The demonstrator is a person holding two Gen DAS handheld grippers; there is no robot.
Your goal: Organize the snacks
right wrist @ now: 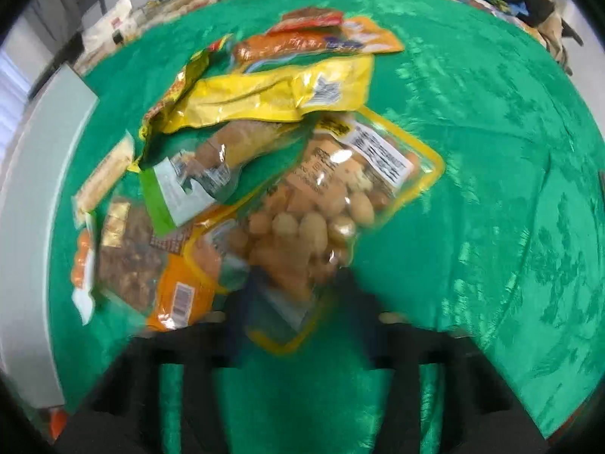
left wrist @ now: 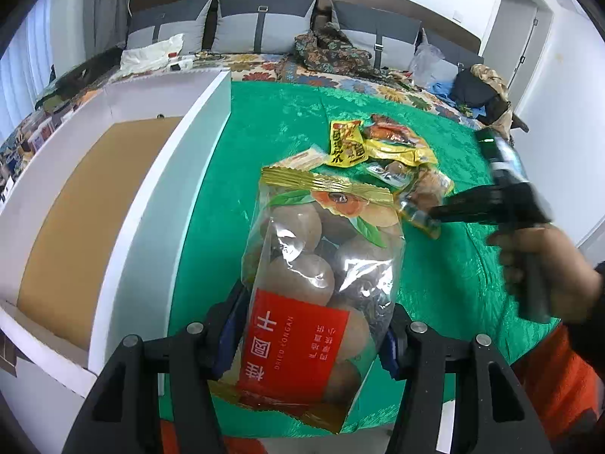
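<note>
Snacks are what I'm sorting, and from far left a white box [left wrist: 113, 174] with a brown cardboard floor sits open, off to the left of my left gripper [left wrist: 306, 325]. That gripper is clamped on a clear bag of dried longan [left wrist: 306, 276], gripped low near its red label, with most of the bag standing up past the fingertips. I judge the tall, heavy bag could swing or slide out of the pads on the way to the box, or catch on the box's near wall.

Further right, ahead of that gripper, the remaining packets lie heaped on the green cloth [left wrist: 435, 283].

My right gripper [right wrist: 298, 295] is blurred, but its jaws appear to have come together on the near edge of a yellow-rimmed bag of nuts [right wrist: 332, 212]. A green-labelled packet [right wrist: 185, 189] and an orange packet [right wrist: 177, 295] overlap that bag, just left of the fingertips. Lifting could drag them along or drop them off the cloth, and an edge pinch on slick film may slip.
</note>
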